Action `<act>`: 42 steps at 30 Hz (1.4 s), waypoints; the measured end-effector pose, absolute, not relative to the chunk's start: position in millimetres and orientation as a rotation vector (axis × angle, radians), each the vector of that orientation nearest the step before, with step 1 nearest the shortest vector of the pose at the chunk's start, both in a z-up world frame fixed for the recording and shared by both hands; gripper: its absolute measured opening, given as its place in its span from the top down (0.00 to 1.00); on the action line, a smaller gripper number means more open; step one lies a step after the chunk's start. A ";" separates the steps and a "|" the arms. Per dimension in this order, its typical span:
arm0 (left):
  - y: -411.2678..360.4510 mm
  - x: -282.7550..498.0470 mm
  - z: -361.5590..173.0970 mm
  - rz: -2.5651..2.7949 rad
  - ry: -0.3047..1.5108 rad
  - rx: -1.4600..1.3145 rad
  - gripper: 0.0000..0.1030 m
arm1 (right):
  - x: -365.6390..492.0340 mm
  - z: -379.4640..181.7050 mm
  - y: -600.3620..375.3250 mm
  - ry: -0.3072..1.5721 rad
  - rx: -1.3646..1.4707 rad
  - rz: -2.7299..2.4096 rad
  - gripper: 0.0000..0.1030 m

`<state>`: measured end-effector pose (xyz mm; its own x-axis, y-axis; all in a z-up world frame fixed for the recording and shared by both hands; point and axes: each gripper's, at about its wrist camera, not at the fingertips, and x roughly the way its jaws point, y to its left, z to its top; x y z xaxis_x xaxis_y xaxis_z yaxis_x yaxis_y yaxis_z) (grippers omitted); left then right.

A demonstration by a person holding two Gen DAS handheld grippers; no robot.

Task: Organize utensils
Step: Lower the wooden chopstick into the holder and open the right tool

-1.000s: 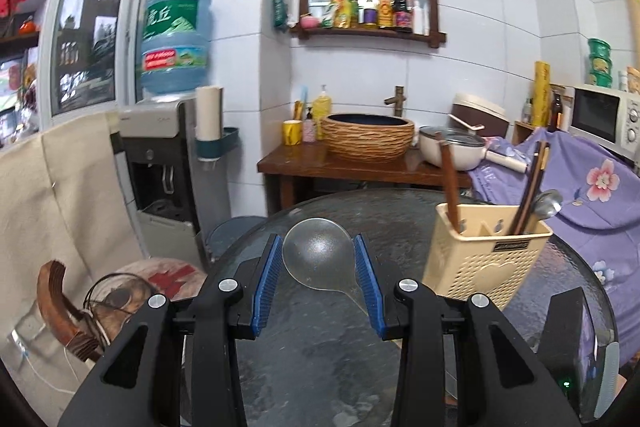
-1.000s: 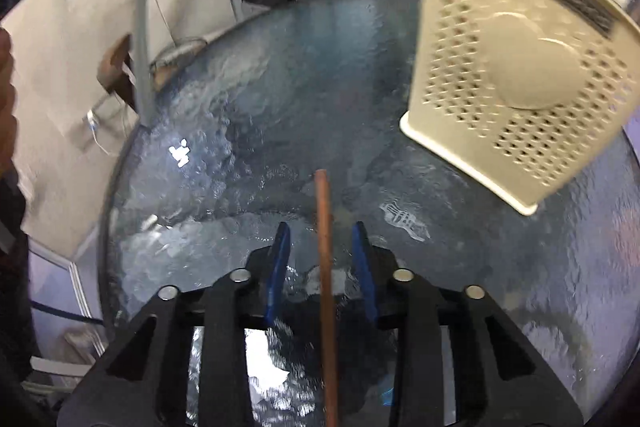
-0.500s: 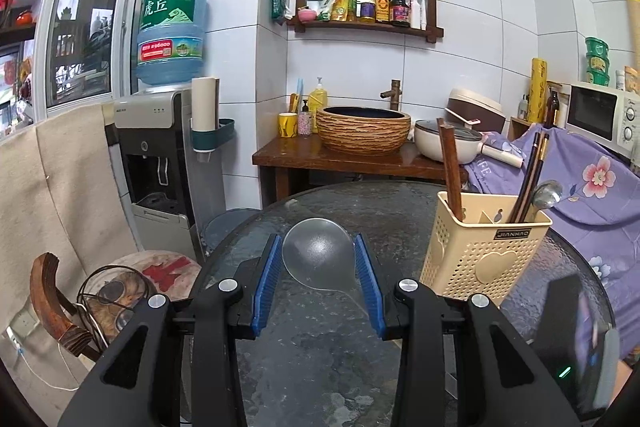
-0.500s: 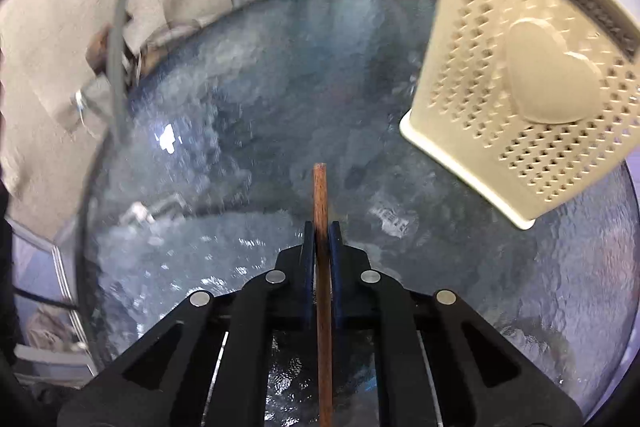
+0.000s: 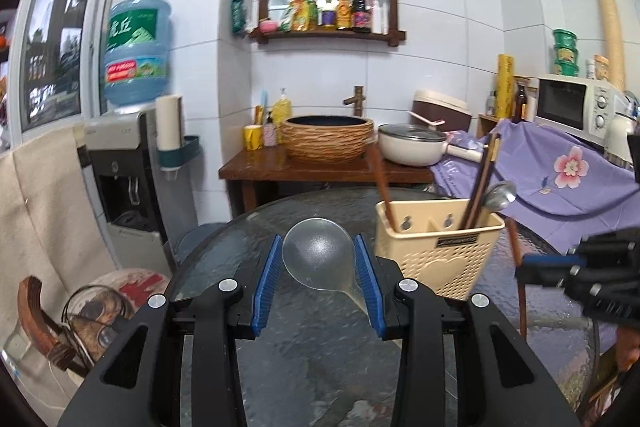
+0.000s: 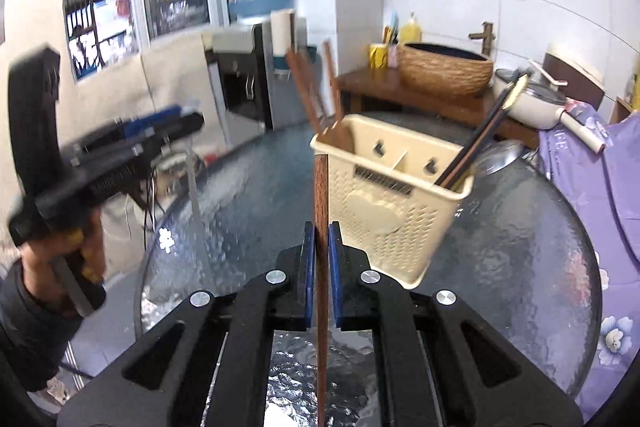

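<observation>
- On the round glass table (image 5: 312,367), which fills the lower half of both wrist views, stands the cream utensil basket (image 5: 438,255); a wooden counter with a woven basin (image 5: 328,139) sits behind it against the tiled wall.
- The utensil basket is perforated, with a heart on its front, and is split into compartments. In the left wrist view a brown chopstick (image 5: 382,187) leans out of its left compartment, and dark chopsticks (image 5: 482,183) and a metal spoon (image 5: 498,195) stick up from its right one.
- The left gripper (image 5: 316,277) hangs over the table just left of the basket, with its blue pads partly apart. A clear plastic ladle (image 5: 318,255) sits between them, bowl forward, its handle running back past the right pad. Whether the pads press on the ladle cannot be told from this view.
- The right gripper (image 6: 321,255) is clamped tight on a single brown chopstick (image 6: 321,195). The stick runs straight forward between the pads, and its tip ends in front of the basket's near wall, clear of the table.
- In the right wrist view a person's hand (image 6: 68,247) in a dark sleeve holds the left gripper, blurred, off to the left.
</observation>
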<state>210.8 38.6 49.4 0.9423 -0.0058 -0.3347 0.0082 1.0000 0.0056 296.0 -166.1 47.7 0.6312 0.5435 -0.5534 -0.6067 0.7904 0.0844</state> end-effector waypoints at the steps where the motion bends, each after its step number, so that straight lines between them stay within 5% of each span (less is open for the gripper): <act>1: 34.6 211.2 51.6 -0.015 0.335 0.010 0.64 | 295.9 52.9 -169.8 0.587 -0.101 0.661 0.93; 27: -23.8 297.4 154.8 0.091 0.146 0.233 0.64 | 353.5 250.9 -186.4 0.346 -0.077 0.563 0.93; 42: -65.7 330.2 63.9 0.106 0.248 0.378 0.64 | 392.7 154.0 -186.9 0.432 -0.073 0.482 0.93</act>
